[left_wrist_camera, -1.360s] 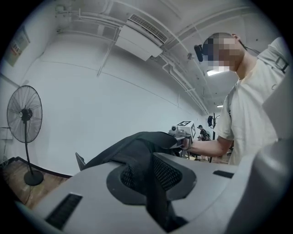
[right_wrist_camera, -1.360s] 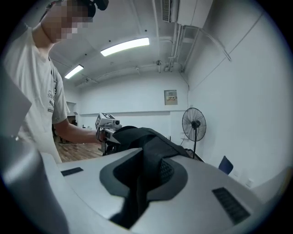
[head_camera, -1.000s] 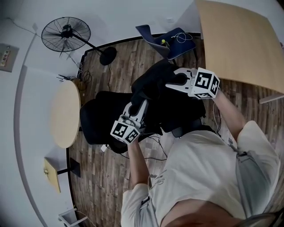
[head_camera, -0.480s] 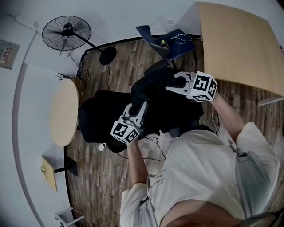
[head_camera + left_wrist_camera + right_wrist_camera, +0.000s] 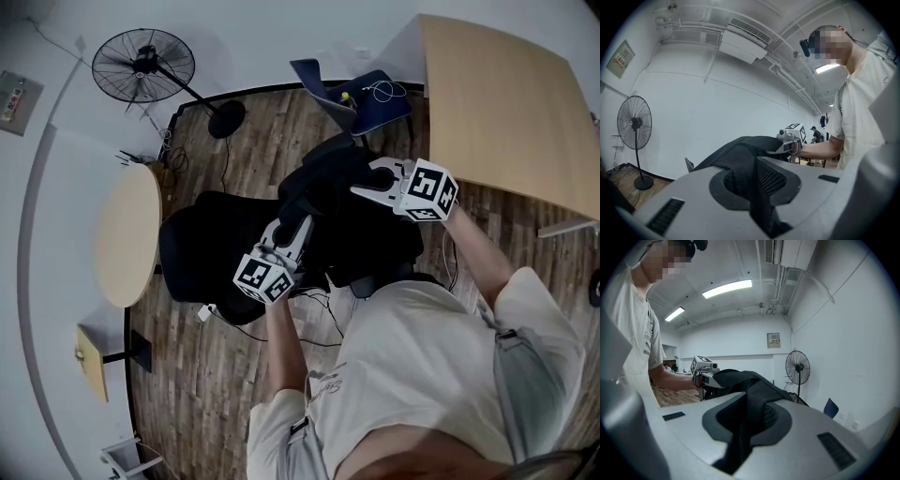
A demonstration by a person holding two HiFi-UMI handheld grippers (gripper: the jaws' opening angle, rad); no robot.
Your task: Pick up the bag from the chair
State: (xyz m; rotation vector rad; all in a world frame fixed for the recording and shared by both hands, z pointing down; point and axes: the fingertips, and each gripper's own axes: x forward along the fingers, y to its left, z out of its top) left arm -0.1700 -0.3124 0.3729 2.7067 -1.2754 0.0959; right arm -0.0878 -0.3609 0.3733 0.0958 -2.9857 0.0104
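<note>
A black bag point(image 5: 347, 220) hangs lifted between both grippers, above the black chair point(image 5: 202, 258). My left gripper point(image 5: 287, 230) is shut on a black strap of the bag point(image 5: 761, 187), which runs up between its jaws. On the bag's far side my right gripper point(image 5: 370, 178) is shut on another fold of black fabric point(image 5: 750, 423). In the left gripper view the right gripper point(image 5: 790, 140) shows beyond the bag's raised top. The left gripper point(image 5: 705, 373) shows the same way in the right gripper view.
A standing fan point(image 5: 145, 66) is at the back left. A round wooden table point(image 5: 127, 234) is left of the chair, a blue chair point(image 5: 361, 89) behind the bag, and a large wooden table point(image 5: 506, 103) at the right. Cables lie on the wood floor point(image 5: 319, 314).
The bag and both grippers have held almost still; the head view shifted slightly, so the chair sits a little further left.
</note>
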